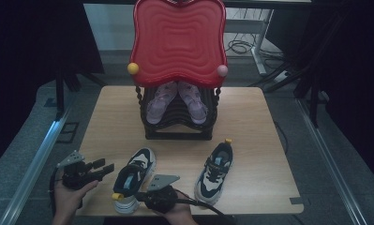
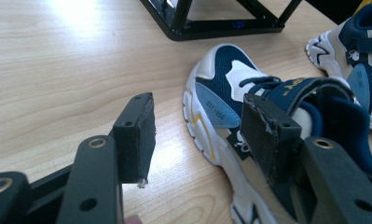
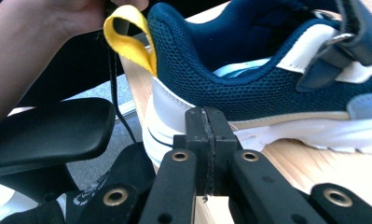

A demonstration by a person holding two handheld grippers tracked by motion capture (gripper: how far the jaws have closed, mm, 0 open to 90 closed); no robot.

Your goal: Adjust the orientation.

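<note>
Navy-white sneaker [image 1: 130, 179], toe toward rack [image 1: 177, 125].

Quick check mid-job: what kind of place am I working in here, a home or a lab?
Most likely a lab or recording room, not a home. A small wooden table stands alone on grey carpet between metal floor rails, with loose cables behind it. Dark curtains close off the sides.

a rack [image 1: 177, 126] stands at the far middle of the tabletop [image 1: 250, 117], a pair of small shoes [image 1: 176, 101] inside it, a tray [image 1: 177, 40] upright on top; nearer, the left sneaker [image 1: 132, 178] and right sneaker [image 1: 216, 171] lie apart; the left gripper [image 1: 105, 168] sits left of the left sneaker, the right gripper [image 1: 145, 196] at its heel.
</note>
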